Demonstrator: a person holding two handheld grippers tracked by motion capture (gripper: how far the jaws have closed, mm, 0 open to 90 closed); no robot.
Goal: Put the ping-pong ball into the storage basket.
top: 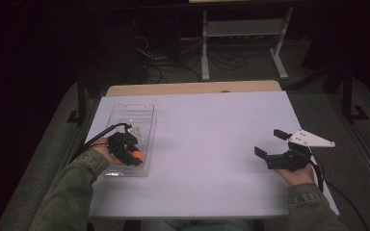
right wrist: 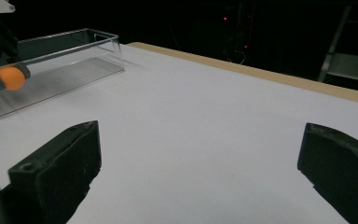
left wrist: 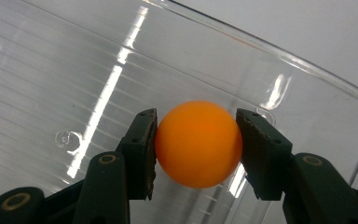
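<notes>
Left gripper view gives me what the high view blurs: my left gripper (left wrist: 196, 142) pinches the orange ball (left wrist: 198, 143) over the ribbed floor of the clear tray (left wrist: 307, 74). My right gripper (top: 270, 143) hovers wide apart over bare table (top: 207, 139).

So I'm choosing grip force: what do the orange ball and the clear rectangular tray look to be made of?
Orange ball: likely smooth matte plastic, evenly coloured, no glare, like a table-tennis ball. Clear rectangular tray: probably glossy rigid plastic, see-through, with bright reflection streaks and a ribbed floor.
</notes>
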